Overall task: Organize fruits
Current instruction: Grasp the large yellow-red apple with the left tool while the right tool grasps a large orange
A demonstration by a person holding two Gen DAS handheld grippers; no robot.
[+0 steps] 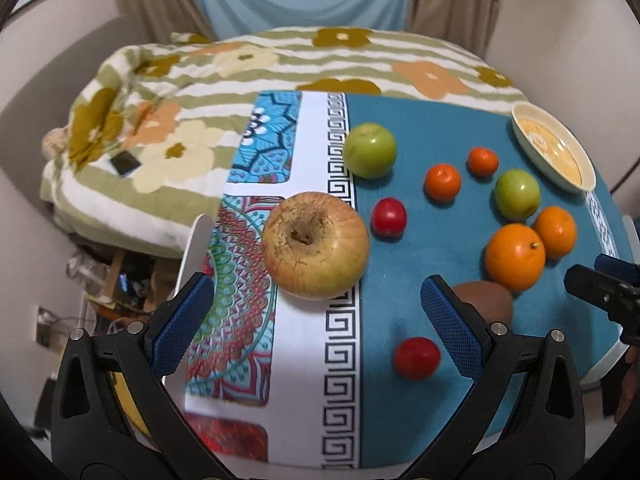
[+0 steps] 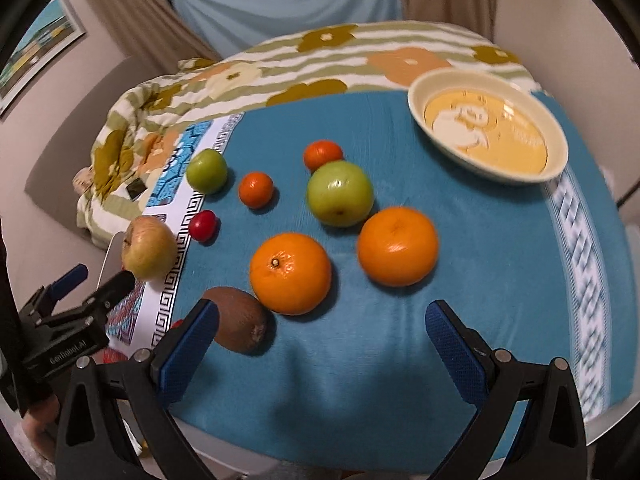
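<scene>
we see the fruits spread loose on the surface (image 2: 460,240), which wears a teal cloth with a white key-pattern border. our left hand-held gripper (image 1: 320,320) hangs with its jaws wide and nothing between them; just ahead of it, on the white border, sits a big yellow-red apple (image 1: 316,245), stem hollow up and russeted. beyond the apple lies a small red fruit (image 1: 389,216), and farther ahead a green apple (image 1: 370,150). a second red fruit (image 1: 416,358) lies just inside the right finger, and a brown kiwi (image 1: 490,304) is half hidden behind that finger.

our right hand-held gripper (image 2: 320,320) is also spread wide and empty. just ahead of it, between the fingers' line, sits an orange (image 2: 291,273) with its stem dot up, touching the kiwi (image 2: 240,319) at the left finger. a second orange (image 2: 397,245) lies ahead to the right, and a green apple (image 2: 340,193) just beyond the two. two small tangerines (image 2: 256,189) (image 2: 323,154) and the other green apple (image 2: 207,171) lie farther ahead to the left. a cream bowl (image 2: 556,140) with a yellow inside stands far ahead to the right, empty, well apart from the fruit. a flowered quilt (image 2: 280,72) on a bed lies beyond the surface.
</scene>
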